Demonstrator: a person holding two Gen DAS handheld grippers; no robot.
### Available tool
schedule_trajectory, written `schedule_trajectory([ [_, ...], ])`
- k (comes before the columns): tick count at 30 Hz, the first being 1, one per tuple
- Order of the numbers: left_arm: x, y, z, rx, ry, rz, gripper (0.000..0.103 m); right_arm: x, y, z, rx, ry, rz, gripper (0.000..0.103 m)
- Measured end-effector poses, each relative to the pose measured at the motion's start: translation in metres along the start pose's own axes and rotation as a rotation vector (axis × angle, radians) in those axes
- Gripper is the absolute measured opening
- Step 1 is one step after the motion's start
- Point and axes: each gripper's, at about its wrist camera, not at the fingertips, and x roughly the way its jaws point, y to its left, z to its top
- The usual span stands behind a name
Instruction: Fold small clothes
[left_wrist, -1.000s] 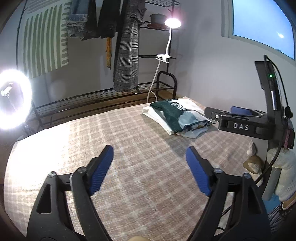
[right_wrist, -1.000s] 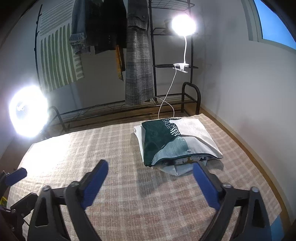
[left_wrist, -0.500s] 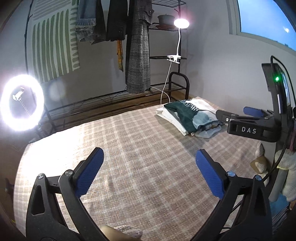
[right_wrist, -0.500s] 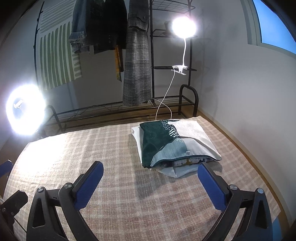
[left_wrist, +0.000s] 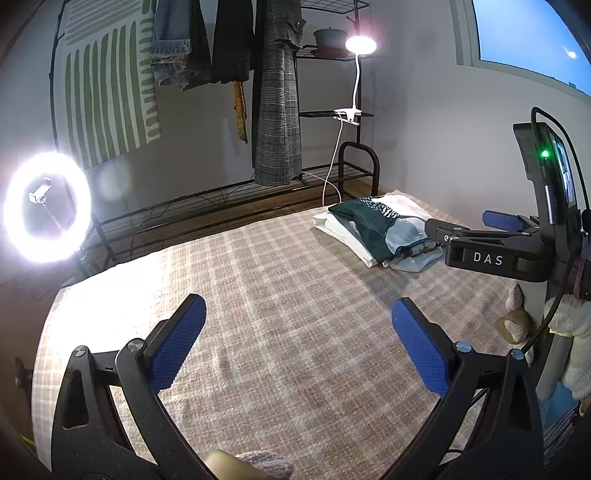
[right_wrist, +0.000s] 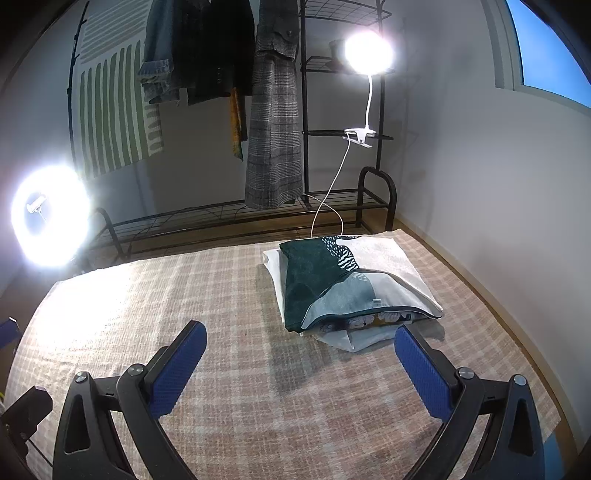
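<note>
At the far left a glowing white ring light is seen on its stand, and behind it a green-striped white cloth is hung on the wall beside a black metal clothes rack with a grey checked coat. In front of these a bed covered in a beige and pink checked blanket is spread, largely bare. Above its near edge the left gripper is held with its blue-padded jaws spread wide; they have just been opening, and nothing is seen between them. Further right, the right gripper is held likewise, jaws wide apart and empty, its black body also visible at the right of the left wrist view. Beyond it, toward the far right corner of the bed, the stack of folded small clothes is found: a dark green and pale blue patterned piece is laid on top of white pieces, with a flowered edge showing underneath. No unfolded garment is seen on the blanket. The step in hand is judged to be a pause between garments, with a fold apparently finished and released. Next, a fresh garment would have to be fetched from outside the views and laid flat on the bare blanket.
</note>
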Motion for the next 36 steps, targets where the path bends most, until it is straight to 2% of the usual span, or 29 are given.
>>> schedule_trajectory([
  [36,-0.0038,0.0046,-0.0008,-0.023,0.009,0.012,0.102,0.0012,0.0050,-0.0055,0.002,0.020,0.014,0.103],
])
